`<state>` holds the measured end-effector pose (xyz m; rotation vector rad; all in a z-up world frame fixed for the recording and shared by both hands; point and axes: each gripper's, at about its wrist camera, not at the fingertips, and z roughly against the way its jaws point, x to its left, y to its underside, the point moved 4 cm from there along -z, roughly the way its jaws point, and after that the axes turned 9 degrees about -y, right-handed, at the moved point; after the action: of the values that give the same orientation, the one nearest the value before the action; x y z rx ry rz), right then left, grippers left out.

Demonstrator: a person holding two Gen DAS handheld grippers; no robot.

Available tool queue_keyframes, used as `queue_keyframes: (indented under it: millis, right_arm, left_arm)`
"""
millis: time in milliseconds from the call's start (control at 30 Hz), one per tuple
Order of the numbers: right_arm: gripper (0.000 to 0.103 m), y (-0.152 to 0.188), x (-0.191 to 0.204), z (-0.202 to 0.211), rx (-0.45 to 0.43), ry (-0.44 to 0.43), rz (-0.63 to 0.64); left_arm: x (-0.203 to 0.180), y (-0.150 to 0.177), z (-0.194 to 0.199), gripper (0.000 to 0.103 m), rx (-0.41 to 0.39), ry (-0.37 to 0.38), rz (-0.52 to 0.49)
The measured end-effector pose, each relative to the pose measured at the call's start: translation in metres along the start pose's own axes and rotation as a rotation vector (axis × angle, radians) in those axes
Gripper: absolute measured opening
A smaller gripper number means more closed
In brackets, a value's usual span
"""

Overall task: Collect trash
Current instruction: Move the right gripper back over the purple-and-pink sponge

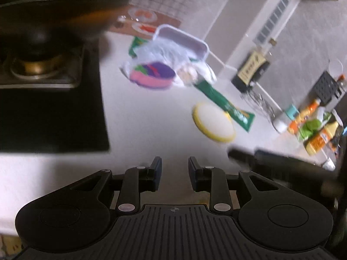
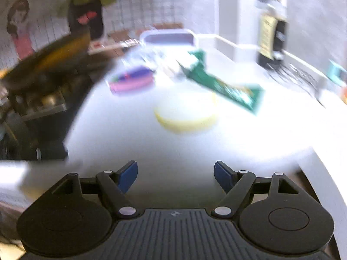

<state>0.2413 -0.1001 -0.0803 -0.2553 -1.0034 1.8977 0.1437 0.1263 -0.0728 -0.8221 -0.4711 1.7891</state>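
Trash lies on a white counter (image 1: 141, 125): a pink and purple wrapper (image 1: 153, 75) inside a clear plastic bag (image 1: 164, 54), a long green packet (image 1: 225, 106), a round yellow-rimmed lid (image 1: 213, 124) and a white foam tray (image 1: 182, 39). My left gripper (image 1: 175, 169) hovers well short of them, jaws partly apart, nothing between them. The blurred right wrist view shows the same wrapper (image 2: 131, 81), green packet (image 2: 225, 86), lid (image 2: 186, 114) and tray (image 2: 169, 36). My right gripper (image 2: 175, 173) stands open and empty above the counter (image 2: 151, 151).
A dark pan (image 1: 54, 6) sits on a gas burner (image 1: 41, 69) at the left. A dark bottle (image 1: 253, 69), a wire whisk (image 1: 260, 104) and condiment bottles (image 1: 314, 127) stand at the right by the wall. Another dark gripper part (image 1: 282, 164) shows at lower right.
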Motion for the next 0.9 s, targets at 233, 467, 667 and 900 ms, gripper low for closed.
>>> queue_keyframes:
  millis: [233,467,667,900]
  right_arm:
    - [0.079,-0.107,0.018,-0.088,0.011,-0.06,-0.055]
    - [0.079,-0.149,0.029,-0.194,0.041,0.107,0.055]
    - [0.083,-0.154,0.033,-0.231,0.059,0.135,0.116]
    - [0.083,-0.14,0.03,-0.215,0.113,0.014,0.049]
  left_arm:
    - [0.03,-0.03,-0.027,0.03,-0.035,0.014,-0.001]
    - [0.05,-0.048,-0.051,0.03,-0.074,0.065,0.057]
    - [0.055,-0.053,-0.062,0.03,-0.06,0.063,0.055]
    - [0.056,-0.054,-0.059,0.03,-0.053,0.067,0.038]
